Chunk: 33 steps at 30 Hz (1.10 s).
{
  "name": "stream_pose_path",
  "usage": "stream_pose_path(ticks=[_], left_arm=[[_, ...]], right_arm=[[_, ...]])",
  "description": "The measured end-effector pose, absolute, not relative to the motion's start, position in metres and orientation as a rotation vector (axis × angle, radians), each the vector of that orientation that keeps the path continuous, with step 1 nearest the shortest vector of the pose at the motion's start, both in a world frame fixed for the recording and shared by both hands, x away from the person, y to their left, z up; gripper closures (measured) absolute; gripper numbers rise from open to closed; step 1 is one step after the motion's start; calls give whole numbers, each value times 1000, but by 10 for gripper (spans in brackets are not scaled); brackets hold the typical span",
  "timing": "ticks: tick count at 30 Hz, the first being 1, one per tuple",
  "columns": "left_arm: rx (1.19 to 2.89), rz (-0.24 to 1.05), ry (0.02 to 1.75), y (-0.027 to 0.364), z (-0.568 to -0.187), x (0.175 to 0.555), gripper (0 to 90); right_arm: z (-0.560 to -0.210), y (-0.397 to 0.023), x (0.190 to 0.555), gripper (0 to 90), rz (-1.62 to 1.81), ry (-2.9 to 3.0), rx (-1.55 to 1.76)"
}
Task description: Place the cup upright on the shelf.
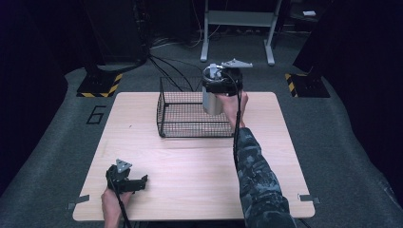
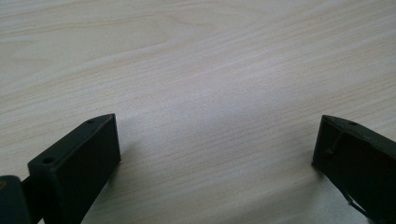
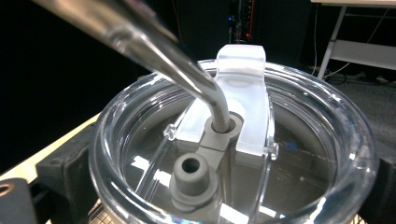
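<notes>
Two grippers we see at the wooden table (image 1: 190, 166): one rests low, one holds a tumbler over the wire basket (image 1: 190, 111).

We see the left gripper (image 1: 135, 183) near the table's front left corner, the hand (image 1: 111, 204) behind it, and its jaws stand wide apart above bare wood in the left gripper view. The right forearm (image 1: 256, 175), in a patterned sleeve, reaches forward across the table, and the right gripper (image 1: 221, 85) is raised over the basket's right side. Its jaws are clamped on the steel tumbler (image 1: 212, 102), which hangs upright, with its lower part inside the basket. In the right gripper view we look down on the clear lid (image 3: 233, 140), with a bent metal straw (image 3: 154, 46) in its grey seal.
</notes>
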<state>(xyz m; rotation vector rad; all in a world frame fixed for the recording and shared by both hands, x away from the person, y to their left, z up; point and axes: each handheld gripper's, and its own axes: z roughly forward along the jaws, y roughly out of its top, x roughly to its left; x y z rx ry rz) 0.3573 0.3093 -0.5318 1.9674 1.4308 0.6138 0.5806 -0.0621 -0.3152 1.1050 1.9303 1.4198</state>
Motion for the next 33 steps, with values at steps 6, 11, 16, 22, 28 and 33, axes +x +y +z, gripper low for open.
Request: stream_pose_path(ticks=[6, 11, 16, 22, 28, 33], left_arm=[[1968, 614, 1431, 309, -532, 357, 4], [1967, 615, 1431, 309, -532, 357, 4], [1963, 615, 1434, 309, -532, 357, 4], [1958, 611, 1437, 309, -532, 357, 5], [1958, 611, 1437, 309, -532, 357, 5], [1965, 616, 1432, 309, -532, 357, 5]], right_arm=[[-325, -59, 589, 28, 1398, 1923, 1141], [-332, -58, 594, 27, 1389, 1915, 1161], [-338, -55, 599, 27, 1379, 1919, 1165], [-349, -49, 605, 27, 1374, 1927, 1185], [-364, -47, 608, 27, 1358, 1944, 1213], [-374, -48, 609, 27, 1355, 1953, 1239]])
